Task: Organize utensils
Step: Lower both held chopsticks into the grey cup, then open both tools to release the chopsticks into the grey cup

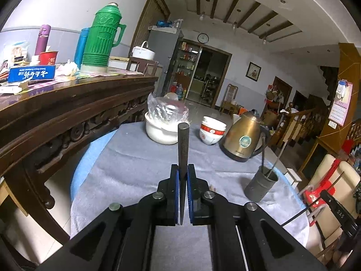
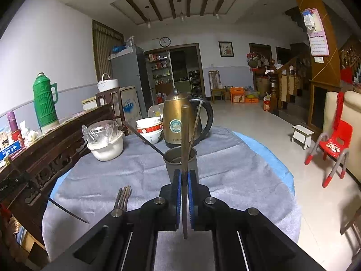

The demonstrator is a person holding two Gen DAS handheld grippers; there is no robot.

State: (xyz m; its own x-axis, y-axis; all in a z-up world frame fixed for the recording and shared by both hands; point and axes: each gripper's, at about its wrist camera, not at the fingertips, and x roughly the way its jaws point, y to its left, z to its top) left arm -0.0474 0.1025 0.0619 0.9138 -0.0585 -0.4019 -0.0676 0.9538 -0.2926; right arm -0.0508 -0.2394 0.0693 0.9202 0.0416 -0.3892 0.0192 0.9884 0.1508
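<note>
Blue-padded fingers of the left gripper (image 1: 182, 174) clamp a dark chopstick (image 1: 183, 149); the right gripper (image 2: 185, 178) likewise pinches a brownish chopstick (image 2: 185, 149) just before the grey utensil cup (image 2: 180, 158). More chopsticks (image 2: 123, 197) lie on the counter (image 2: 237, 180), draped in grey cloth, with a brass kettle (image 2: 178, 124), stacked bowls (image 2: 150, 127), tiled floor (image 2: 259, 117) beyond.

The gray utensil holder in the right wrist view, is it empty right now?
No, the gray utensil holder already has thin utensils standing in it, leaning out past its rim in front of the gold kettle.
</note>
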